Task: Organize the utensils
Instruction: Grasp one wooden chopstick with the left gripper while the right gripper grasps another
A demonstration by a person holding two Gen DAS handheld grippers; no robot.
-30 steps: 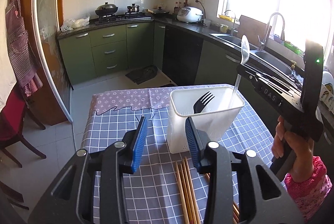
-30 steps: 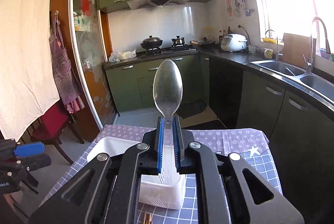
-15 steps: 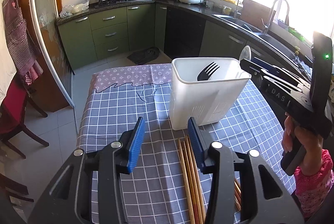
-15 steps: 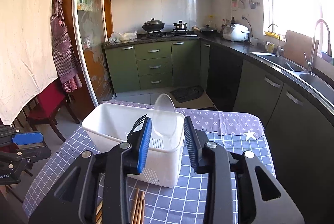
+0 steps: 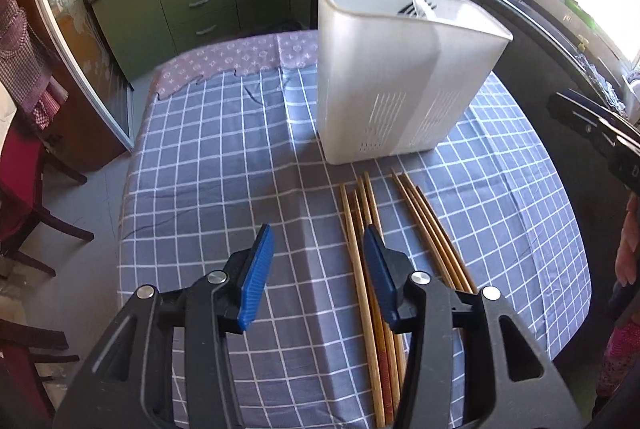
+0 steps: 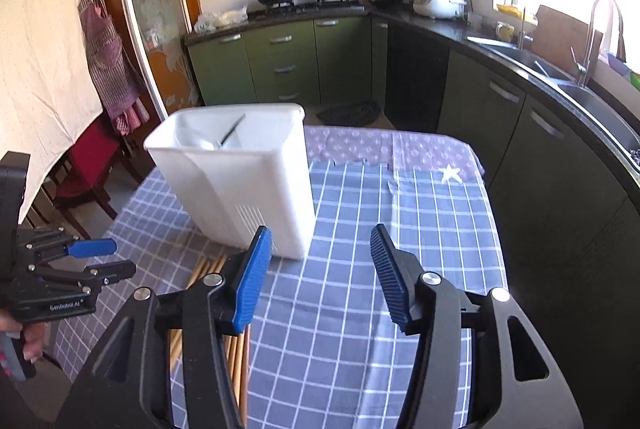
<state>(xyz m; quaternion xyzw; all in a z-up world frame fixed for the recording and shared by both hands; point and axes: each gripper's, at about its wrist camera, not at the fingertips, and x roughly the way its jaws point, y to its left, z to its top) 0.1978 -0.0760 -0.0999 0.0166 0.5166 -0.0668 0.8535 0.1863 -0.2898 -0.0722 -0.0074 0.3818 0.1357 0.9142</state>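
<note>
A white plastic utensil holder (image 5: 404,77) (image 6: 240,181) stands on the blue checked tablecloth. A clear spoon (image 5: 422,7) and a black fork (image 5: 406,7) stick up inside it. Several wooden chopsticks (image 5: 404,229) (image 6: 204,269) lie on the cloth in front of the holder. My left gripper (image 5: 318,249) hovers low over the chopsticks' left side, its jaws opening with nothing between them. My right gripper (image 6: 320,249) is over bare cloth to the right of the holder, jaws opening and empty. The left gripper (image 6: 100,261) also shows at the right wrist view's left edge.
The table (image 5: 208,165) ends at the left, where red chairs (image 5: 20,181) stand. Green cabinets and a dark counter with a sink (image 6: 568,77) run behind and to the right. A person's hand (image 5: 628,253) holds the right gripper at the frame's right edge.
The right gripper held the spoon upright, let it go into the holder, then opened and sank toward the table. The left gripper dropped and tilted down over the chopsticks, opening slightly.
</note>
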